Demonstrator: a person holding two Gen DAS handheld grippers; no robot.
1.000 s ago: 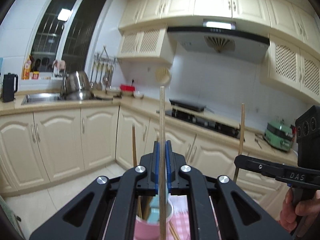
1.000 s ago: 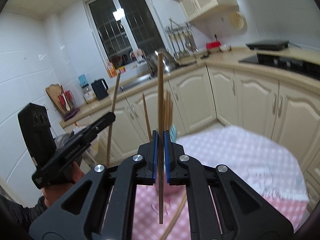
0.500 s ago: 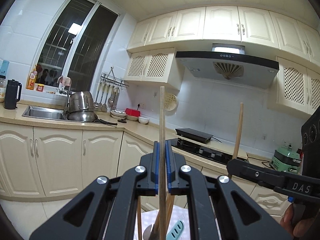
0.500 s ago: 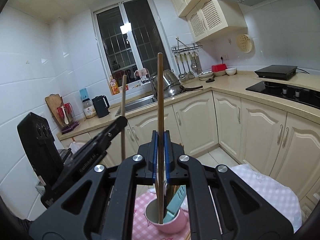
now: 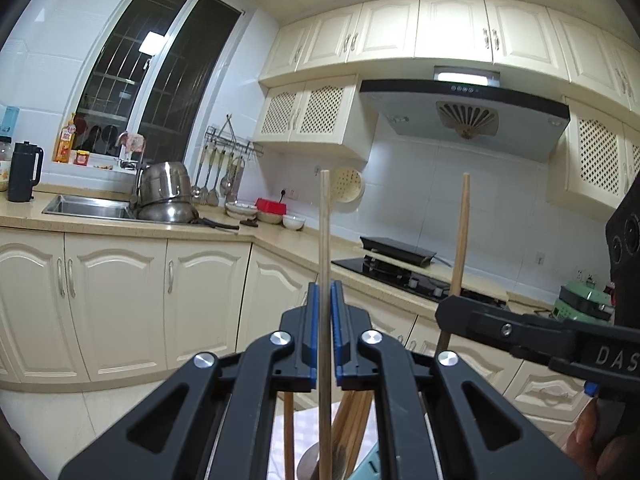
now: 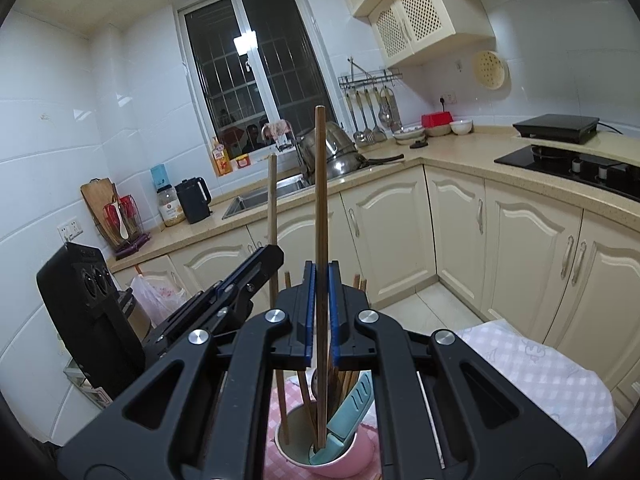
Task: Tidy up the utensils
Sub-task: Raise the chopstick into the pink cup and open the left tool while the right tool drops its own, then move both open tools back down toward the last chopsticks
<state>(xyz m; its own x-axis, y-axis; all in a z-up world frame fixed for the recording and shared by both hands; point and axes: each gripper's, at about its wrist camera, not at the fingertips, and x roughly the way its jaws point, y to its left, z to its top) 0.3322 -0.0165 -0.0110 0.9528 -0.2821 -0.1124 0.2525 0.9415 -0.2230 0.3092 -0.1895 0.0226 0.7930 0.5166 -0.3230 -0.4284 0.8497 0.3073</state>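
My right gripper [image 6: 320, 280] is shut on an upright wooden chopstick [image 6: 321, 184]; its lower end reaches into the pink cup [image 6: 352, 456], which holds several chopsticks and a teal-handled utensil [image 6: 352, 404]. My left gripper [image 5: 325, 300] is shut on a second upright chopstick [image 5: 325, 232], above the cup's utensils [image 5: 352, 420] at the bottom of the left wrist view. The left gripper [image 6: 264, 258] shows in the right wrist view with its chopstick [image 6: 272, 200], just left of the right one. The right gripper [image 5: 452, 312] and its chopstick [image 5: 460, 232] show in the left wrist view.
The cup stands on a pink checked tablecloth [image 6: 540, 372]. Cream cabinets [image 6: 520, 248] and a counter with a sink [image 6: 256, 196], pots [image 6: 332, 152], kettle [image 6: 194, 200] and stove [image 6: 572, 164] ring the room. A range hood [image 5: 464, 120] hangs above.
Both grippers have tilted up and come lower over the cup; the chopsticks' lower ends now reach into it. Both stay shut on their chopsticks.
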